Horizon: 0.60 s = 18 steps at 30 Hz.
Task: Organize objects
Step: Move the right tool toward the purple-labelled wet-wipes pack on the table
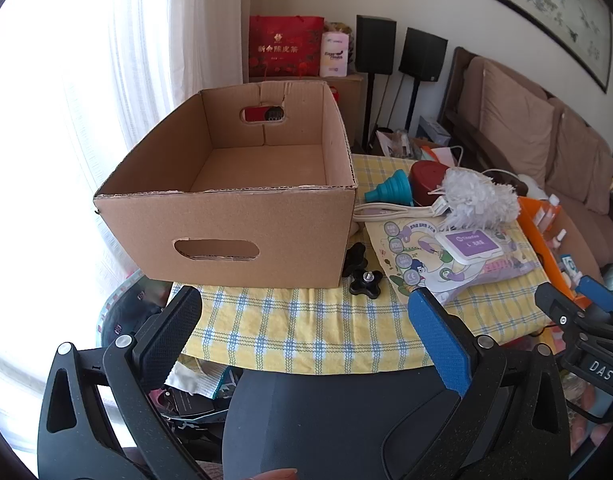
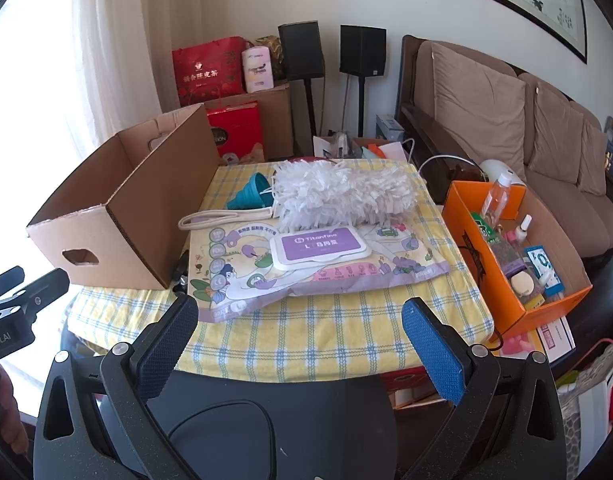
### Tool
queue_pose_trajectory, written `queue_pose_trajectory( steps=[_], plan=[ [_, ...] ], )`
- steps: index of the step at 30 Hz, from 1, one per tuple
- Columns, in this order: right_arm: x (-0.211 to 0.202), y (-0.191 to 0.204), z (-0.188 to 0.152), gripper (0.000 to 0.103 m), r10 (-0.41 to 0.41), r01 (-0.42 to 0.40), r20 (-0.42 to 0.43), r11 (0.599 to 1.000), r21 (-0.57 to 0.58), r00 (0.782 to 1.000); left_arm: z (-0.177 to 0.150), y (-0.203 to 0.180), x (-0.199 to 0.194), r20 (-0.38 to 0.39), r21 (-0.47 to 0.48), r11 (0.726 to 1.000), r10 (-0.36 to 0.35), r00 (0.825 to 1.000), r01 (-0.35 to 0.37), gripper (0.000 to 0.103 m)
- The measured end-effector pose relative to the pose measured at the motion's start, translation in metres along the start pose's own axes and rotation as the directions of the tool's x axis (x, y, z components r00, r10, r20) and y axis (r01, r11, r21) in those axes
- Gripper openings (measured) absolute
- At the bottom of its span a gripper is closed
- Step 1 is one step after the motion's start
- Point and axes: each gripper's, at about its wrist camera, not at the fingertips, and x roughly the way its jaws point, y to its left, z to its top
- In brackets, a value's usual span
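An empty open cardboard box (image 1: 242, 224) stands at the table's left; it also shows in the right wrist view (image 2: 118, 220). To its right lie a wipes pack with a purple lid (image 2: 318, 256), a white fluffy duster (image 2: 342, 192), a teal funnel (image 2: 252, 192), a dark red container (image 1: 426, 180) and two black knobs (image 1: 364, 280). My left gripper (image 1: 306, 336) is open and empty, in front of the box. My right gripper (image 2: 302, 344) is open and empty, in front of the wipes pack.
The table carries a yellow checked cloth (image 2: 346, 336). An orange box (image 2: 518, 256) with bottles and small items stands at its right edge. A brown sofa (image 2: 546, 128), two black speakers (image 2: 362, 50) and red gift bags (image 2: 210, 66) stand behind.
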Motion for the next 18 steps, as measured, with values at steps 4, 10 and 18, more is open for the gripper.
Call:
queue_pose_trajectory(
  steps=[4, 10, 18],
  plan=[
    [-0.0001, -0.0001, 0.0002, 0.103, 0.002, -0.002, -0.001, 1.000, -0.001, 1.000, 0.0000, 0.0003, 0.0017, -0.001, 0.000, 1.000, -0.001, 1.000, 0.001, 0.103],
    [0.0000, -0.0002, 0.0004, 0.103, 0.003, -0.003, -0.001, 1.000, -0.001, 1.000, -0.0006, 0.0005, 0.0023, -0.002, 0.001, 1.000, 0.000, 1.000, 0.000, 0.103],
    [0.0000, -0.0005, 0.0001, 0.103, 0.004, -0.004, -0.002, 1.000, 0.000, 1.000, -0.0031, -0.0015, 0.0045, -0.003, 0.001, 1.000, -0.003, 1.000, 0.003, 0.103]
  ],
)
